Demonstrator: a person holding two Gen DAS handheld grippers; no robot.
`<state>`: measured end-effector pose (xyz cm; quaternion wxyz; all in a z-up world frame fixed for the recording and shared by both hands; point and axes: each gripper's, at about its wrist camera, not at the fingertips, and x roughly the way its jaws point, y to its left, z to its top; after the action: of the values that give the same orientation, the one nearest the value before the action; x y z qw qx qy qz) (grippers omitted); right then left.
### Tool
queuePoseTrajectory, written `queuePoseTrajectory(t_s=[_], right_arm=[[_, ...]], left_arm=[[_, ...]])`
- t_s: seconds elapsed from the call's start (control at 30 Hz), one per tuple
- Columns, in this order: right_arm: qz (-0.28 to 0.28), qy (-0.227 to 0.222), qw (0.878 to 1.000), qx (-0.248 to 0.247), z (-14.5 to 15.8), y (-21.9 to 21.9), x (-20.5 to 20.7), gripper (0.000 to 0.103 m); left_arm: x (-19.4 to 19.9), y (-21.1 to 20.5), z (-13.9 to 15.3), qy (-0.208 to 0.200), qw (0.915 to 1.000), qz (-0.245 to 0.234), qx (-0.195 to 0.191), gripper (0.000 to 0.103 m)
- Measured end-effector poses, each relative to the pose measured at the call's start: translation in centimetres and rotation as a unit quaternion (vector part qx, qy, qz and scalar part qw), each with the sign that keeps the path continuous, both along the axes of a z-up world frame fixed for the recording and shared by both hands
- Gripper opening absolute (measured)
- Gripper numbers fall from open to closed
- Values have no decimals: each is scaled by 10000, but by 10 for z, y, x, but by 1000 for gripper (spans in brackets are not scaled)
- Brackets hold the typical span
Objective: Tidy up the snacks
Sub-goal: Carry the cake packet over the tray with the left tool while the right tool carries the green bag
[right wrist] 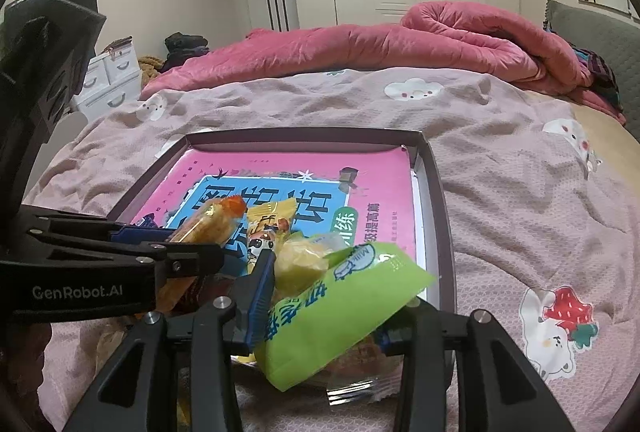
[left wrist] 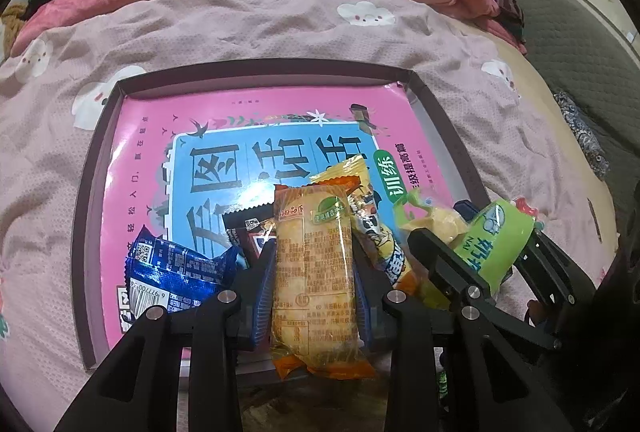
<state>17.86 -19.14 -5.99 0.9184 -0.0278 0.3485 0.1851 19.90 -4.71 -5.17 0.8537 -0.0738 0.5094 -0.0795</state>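
My left gripper (left wrist: pixel 314 256) is shut on an orange rice-cracker packet (left wrist: pixel 314 272), which stands upright between its blue pads over the near edge of a shallow dark box (left wrist: pixel 92 168). A pink book (left wrist: pixel 152 152) lies in the box, and on its near part lie a blue packet (left wrist: pixel 180 268), a dark packet (left wrist: pixel 252 228) and a yellow cartoon packet (left wrist: pixel 360 200). To the right, my right gripper (right wrist: pixel 332 312) is shut on a green packet (right wrist: pixel 340 308), tilted, at the box's (right wrist: pixel 440 212) near right corner. A pale yellow snack (right wrist: pixel 300 260) shows just beyond it. The left gripper (right wrist: pixel 192 244) comes in from the left.
The box sits on a bed with a pink cloud-print sheet (right wrist: pixel 500 192). A rolled pink quilt (right wrist: pixel 440 36) lies along the far side, with a grey headboard (right wrist: pixel 592 28) to the right. White drawers (right wrist: pixel 108 80) stand at the left. A clear packet (right wrist: pixel 360 364) lies under the green one.
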Motion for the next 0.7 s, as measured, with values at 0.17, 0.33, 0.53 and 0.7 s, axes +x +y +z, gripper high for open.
queuePoseTrajectory(t_s=[0.17, 0.33, 0.53, 0.7], right_arm=[[2, 6, 10000, 58, 1, -1, -2, 43], [3, -30, 10000, 51, 3, -3, -7, 43], [-26, -111, 9999, 13, 6, -4, -12, 43], [-59, -143, 9999, -40, 8, -6, -15, 43]], left_arm=[[0, 0, 0, 1, 10000, -4, -6, 35], [0, 0, 0, -8, 10000, -13, -1, 35], [0, -1, -1, -11, 10000, -11, 4, 35], [1, -3, -2, -22, 10000, -43, 5, 35]])
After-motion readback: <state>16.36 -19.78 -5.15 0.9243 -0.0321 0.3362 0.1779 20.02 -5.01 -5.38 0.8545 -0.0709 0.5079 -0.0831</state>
